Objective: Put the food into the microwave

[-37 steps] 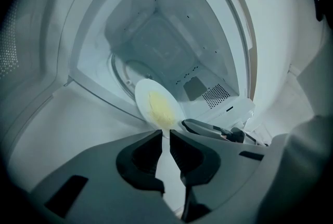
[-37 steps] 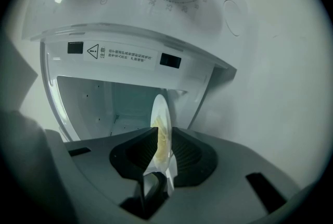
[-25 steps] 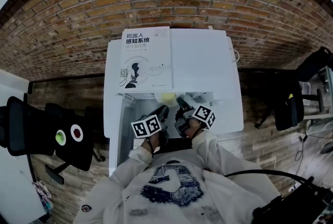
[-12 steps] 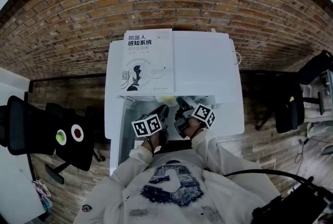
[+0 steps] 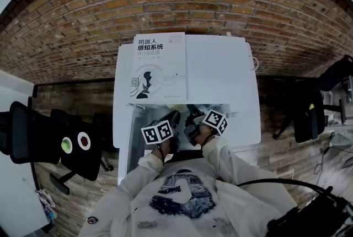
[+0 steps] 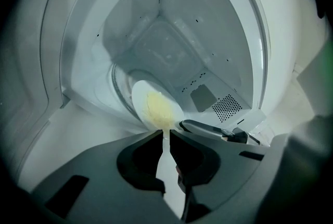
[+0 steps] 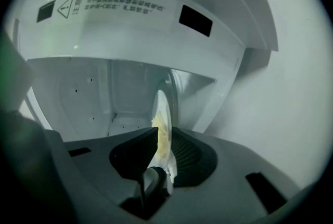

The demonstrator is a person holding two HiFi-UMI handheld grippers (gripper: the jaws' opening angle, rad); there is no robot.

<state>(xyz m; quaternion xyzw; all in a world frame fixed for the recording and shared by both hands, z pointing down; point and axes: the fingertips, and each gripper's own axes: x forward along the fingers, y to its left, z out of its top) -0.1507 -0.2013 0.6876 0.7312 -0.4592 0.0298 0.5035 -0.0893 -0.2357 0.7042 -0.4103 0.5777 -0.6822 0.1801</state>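
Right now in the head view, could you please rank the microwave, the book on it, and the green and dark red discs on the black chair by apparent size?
1. microwave
2. book
3. dark red disc and green disc: they look about alike, so I would not rank them.

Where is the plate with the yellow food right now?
In both gripper views the plate is gripped at its rim by the left gripper and right gripper, poking into the open front of the microwave.
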